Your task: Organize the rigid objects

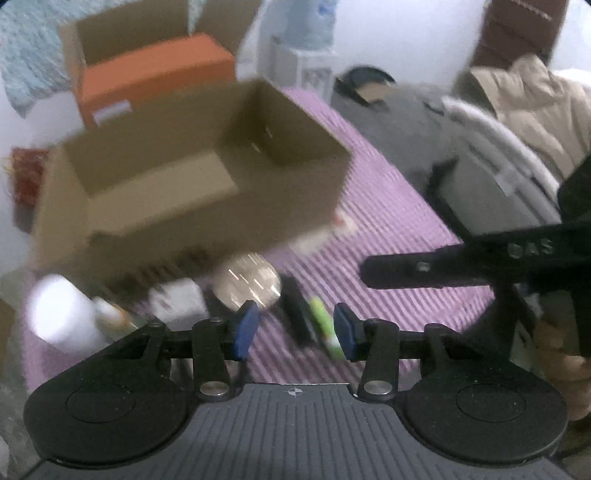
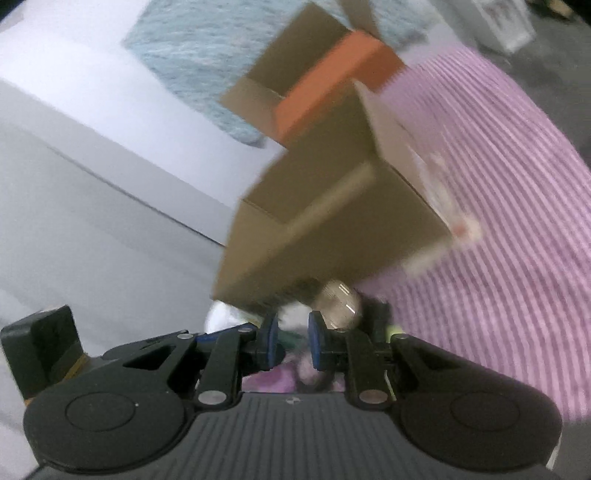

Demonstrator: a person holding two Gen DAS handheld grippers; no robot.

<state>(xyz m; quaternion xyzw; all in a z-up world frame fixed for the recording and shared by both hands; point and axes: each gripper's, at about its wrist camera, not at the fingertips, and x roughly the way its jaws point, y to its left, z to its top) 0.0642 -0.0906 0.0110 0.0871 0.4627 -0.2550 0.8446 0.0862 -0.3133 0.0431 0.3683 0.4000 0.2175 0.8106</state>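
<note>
Both views motion-blurred.

Left gripper: blue-padded fingers part-way apart, nothing between them, pads pressing on nothing. Just beyond the fingertips, on the purple ribbed mat, a cluster of small items: a flat black bar-shaped object and a lime-green tube-like object lying side by side in line with the gap; a shiny round silver lid or tin just past the left finger; a small white box-like item and a white cylindrical container further out to the left. Detail of these is too blurred to tell more.

Ahead of the fingers, beyond the cluster, an open brown cardboard box, interior looks bare. Behind it an orange rectangular box sitting inside a second open cardboard carton.

Right gripper, black, comes in from the right of the left fingers, above the mat.

In the right wrist view, the right gripper's blue pads stand close together with a narrow gap; nothing gripped. Cardboard box directly ahead of the fingertips, silver round item at its near edge just beyond the right finger.
</note>
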